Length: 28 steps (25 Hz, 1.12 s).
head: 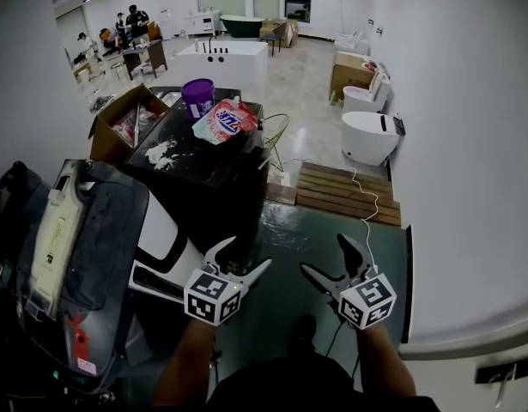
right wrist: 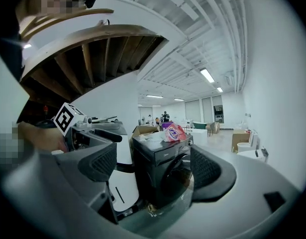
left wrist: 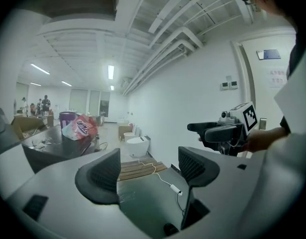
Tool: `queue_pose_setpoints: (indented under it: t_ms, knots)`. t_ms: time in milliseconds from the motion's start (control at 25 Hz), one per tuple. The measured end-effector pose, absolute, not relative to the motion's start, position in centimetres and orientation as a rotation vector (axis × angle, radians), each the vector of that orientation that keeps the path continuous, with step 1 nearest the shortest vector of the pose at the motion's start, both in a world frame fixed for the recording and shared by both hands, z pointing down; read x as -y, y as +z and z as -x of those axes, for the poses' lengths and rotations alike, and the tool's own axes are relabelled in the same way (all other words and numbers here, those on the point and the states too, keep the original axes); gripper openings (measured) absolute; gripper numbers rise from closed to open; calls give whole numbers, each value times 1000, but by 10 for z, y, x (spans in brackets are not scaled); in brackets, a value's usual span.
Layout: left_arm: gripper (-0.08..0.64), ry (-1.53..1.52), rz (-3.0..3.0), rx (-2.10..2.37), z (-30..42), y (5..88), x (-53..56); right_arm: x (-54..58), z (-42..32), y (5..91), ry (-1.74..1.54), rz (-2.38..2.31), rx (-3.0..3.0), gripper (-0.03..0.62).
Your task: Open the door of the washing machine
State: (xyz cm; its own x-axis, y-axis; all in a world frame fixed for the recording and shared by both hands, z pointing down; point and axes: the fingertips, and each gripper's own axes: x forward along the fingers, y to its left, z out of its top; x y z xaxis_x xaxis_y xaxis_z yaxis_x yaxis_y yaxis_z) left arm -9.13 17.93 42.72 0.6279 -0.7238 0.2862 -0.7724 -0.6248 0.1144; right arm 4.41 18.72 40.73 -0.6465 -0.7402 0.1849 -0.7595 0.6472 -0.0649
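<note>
Dark green floor matting (head: pixel 332 230) is stretching out under the person, who is holding both tools low and forward, apparently lining up an approach. The left gripper (head: pixel 244 256) is gaping wide with nothing between its jaws. The right gripper (head: pixel 324 256) is likewise standing wide and empty, touching nothing. Just ahead, to the left, the black washing machine (head: pixel 195 166) is sitting with its round door (right wrist: pixel 172 176) looking closed. A pink detergent pouch (head: pixel 222 120) and a purple tub (head: pixel 198 95) are resting on top, clear of the door. White toilets (head: pixel 367 136) are standing beyond.
</note>
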Motion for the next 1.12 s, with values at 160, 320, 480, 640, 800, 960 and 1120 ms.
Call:
queue_pose_setpoints:
  t_ms: [160, 320, 480, 640, 800, 960, 1120]
  knots:
    - [367, 357, -2596, 1214, 51, 432, -124, -127, -76, 409, 226, -1199, 2740, 468]
    - [366, 380, -2572, 1231, 21, 431, -71, -79, -105, 408, 257, -1154, 2761, 468]
    - [365, 377, -2560, 1250, -5, 431, -29, -42, -133, 416, 300, -1129, 2765, 466]
    - [367, 382, -2532, 1239, -15, 443, 2, -12, -144, 427, 358, -1113, 2765, 466]
    - [365, 377, -2496, 1220, -14, 459, 40, 23, -138, 443, 386, -1054, 2745, 466]
    - [365, 386, -2463, 1234, -4, 471, 95, 73, -128, 457, 405, -1003, 2726, 466]
    - [365, 345, -2500, 1237, 7, 474, 169, 144, -116, 463, 386, -978, 2696, 466]
